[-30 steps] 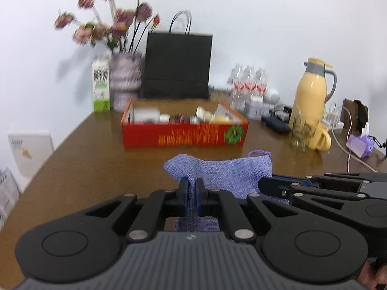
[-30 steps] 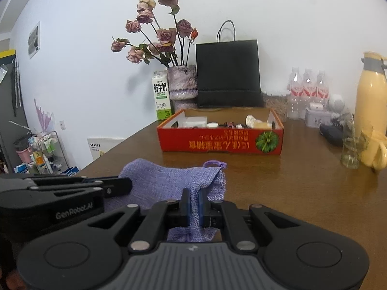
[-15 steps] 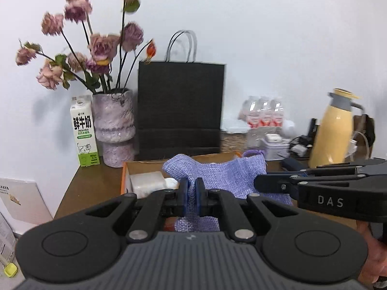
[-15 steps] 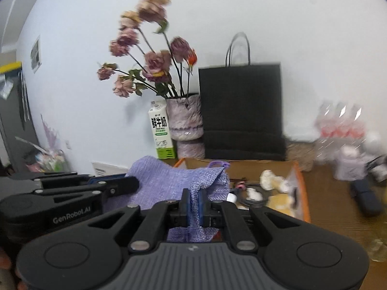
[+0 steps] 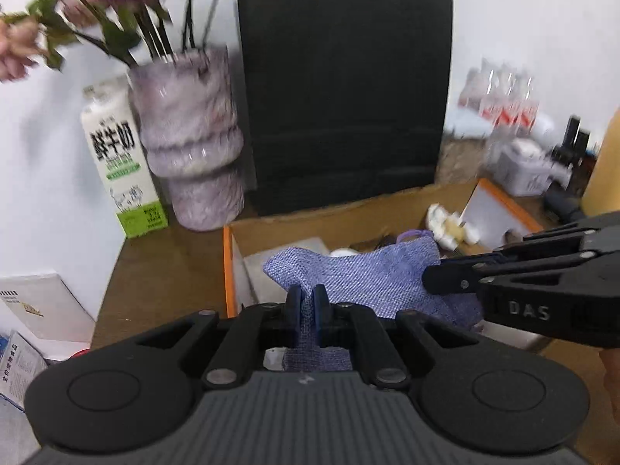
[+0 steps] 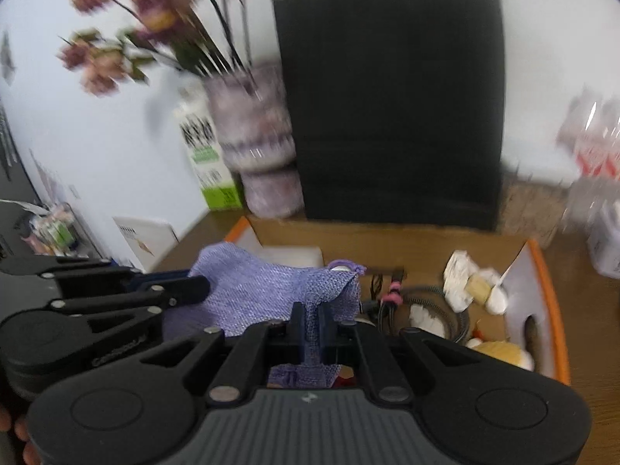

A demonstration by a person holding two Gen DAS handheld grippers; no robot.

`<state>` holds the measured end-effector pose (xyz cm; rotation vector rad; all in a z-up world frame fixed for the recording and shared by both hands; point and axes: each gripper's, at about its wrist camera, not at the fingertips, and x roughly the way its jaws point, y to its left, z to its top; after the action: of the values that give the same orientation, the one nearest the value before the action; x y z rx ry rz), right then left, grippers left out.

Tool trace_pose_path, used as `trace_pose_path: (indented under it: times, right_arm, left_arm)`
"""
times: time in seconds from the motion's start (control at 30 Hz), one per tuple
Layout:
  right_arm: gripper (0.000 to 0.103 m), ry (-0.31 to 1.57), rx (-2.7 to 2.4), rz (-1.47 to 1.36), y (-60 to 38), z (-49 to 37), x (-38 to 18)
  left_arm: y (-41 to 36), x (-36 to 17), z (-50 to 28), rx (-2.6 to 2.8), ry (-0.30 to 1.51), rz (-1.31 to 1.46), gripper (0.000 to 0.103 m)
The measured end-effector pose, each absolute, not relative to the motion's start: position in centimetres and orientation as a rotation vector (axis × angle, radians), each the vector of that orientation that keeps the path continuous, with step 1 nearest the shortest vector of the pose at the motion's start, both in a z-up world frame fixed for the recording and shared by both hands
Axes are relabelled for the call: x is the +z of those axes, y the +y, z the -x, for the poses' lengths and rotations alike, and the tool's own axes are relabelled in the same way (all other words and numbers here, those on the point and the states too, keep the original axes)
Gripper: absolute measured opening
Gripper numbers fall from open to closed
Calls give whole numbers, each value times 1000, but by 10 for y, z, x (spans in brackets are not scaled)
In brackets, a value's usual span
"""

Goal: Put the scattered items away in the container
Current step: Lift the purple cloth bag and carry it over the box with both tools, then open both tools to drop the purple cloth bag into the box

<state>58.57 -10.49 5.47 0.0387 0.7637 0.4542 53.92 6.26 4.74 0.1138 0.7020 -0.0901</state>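
Two tools carry the purple pouch over the open box.

The left tool (image 5: 306, 304) and the right tool (image 6: 309, 323) are each clenched on an edge of the purple woven pouch (image 5: 364, 275), which hangs between them just above the cardboard box (image 5: 341, 221) with its orange rim. To finish the step well, both should probably lower together until the cloth rests on the white packet and cables already inside, then let go at once so no corner drapes over the rim. The brown surface (image 5: 155, 271) also bears a milk carton (image 5: 120, 166), a marbled vase (image 5: 193, 135) of flowers, a black paper bag (image 5: 345, 85) against the white wall, and water bottles (image 5: 503, 100) at the right.
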Motion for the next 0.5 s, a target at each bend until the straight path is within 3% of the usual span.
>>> trace_pose_path:
  times: [0.2, 0.3, 0.37, 0.4, 0.47, 0.5]
  right_arm:
    - [5, 880, 440, -48, -95, -621, 10]
    - [6, 910, 440, -28, -91, -626, -3]
    - [9, 919, 434, -8, -87, -626, -8]
    - [16, 923, 432, 1, -86, -627, -9]
    - [18, 922, 418, 14, -86, -627, -10]
    - [20, 923, 411, 22, -86, -627, -9]
  left_arm:
    - [68, 12, -562, -90, 781, -127, 8]
    - [70, 3, -566, -86, 800, -142, 14]
    - [69, 0, -566, -84, 805, -161, 25]
    - [68, -1, -566, -102, 806, -169, 29]
    - [65, 1, -563, -147, 816, -175, 52]
    - [63, 4, -560, -141, 811, -183, 56]
